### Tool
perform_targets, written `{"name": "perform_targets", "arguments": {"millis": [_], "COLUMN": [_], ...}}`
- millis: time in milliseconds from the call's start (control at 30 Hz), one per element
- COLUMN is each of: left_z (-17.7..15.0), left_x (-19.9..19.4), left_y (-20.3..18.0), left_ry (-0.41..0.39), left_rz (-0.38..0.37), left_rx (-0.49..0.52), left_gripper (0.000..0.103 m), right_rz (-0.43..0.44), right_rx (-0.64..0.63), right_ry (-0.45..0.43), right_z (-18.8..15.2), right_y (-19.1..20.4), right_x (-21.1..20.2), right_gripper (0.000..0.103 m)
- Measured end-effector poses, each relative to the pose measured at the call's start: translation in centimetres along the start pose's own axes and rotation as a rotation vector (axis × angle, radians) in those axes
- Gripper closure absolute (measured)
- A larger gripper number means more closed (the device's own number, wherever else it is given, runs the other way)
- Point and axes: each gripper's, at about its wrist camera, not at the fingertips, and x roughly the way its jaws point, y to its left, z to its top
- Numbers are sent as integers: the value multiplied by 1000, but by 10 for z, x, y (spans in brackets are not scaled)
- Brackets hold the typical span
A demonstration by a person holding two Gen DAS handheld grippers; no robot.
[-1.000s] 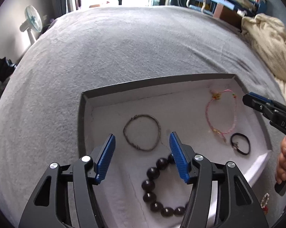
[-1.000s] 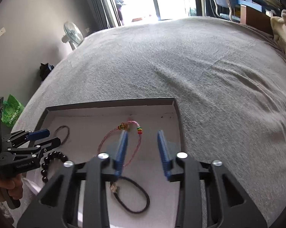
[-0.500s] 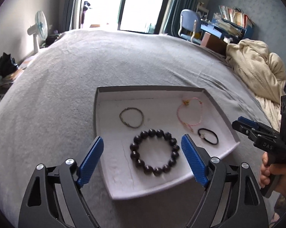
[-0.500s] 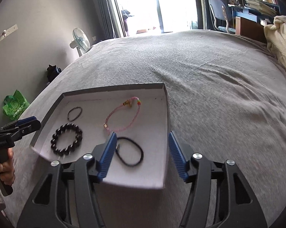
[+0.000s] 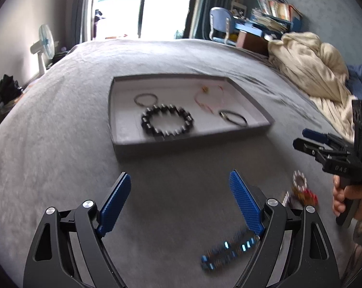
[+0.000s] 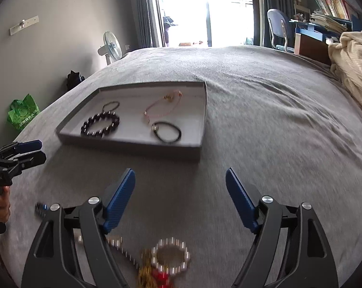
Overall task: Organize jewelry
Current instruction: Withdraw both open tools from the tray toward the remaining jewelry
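From the left wrist view, the left gripper (image 5: 179, 201) hangs wide open and empty above the grey bedspread (image 5: 60, 124), a blue beaded bracelet (image 5: 229, 252) lying just under its right finger, presumably next for the tray (image 5: 193, 141) beyond, which already holds four bracelets spaced apart. From the right wrist view, the right gripper (image 6: 181, 192) is equally spread and empty, poised over a pale beaded bracelet (image 6: 170, 255) with a red-and-gold charm, likely its pick.

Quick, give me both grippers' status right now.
Left gripper: open, holding nothing, above the grey bedspread.
Right gripper: open, holding nothing.
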Motion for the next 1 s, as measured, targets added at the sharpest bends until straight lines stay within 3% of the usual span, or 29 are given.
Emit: {"name": "perform_targets", "arguments": {"millis": [267,667,867,1000], "left_z": [-34,-56,-57,-58], "left_x": [-10,-8,-4,-1], "left_y": [-19,-12,-20,-26], "left_ry": [27,48,67,78], "left_rz": [-22,-23,6,20], "left_rx": [53,6,37,63], "left_gripper": [19,19,19,25], "right_rz": [-20,-28,-36,-28], "right_rx": [93,186,152,112], "right_ry": [-12,-9,24,39], "right_z": [-41,-78,-82,-83], "right_y": [-10,-16,-7,1], "right_x": [-32,-59,-55,-52], "right_gripper": [24,20,30,38]}}
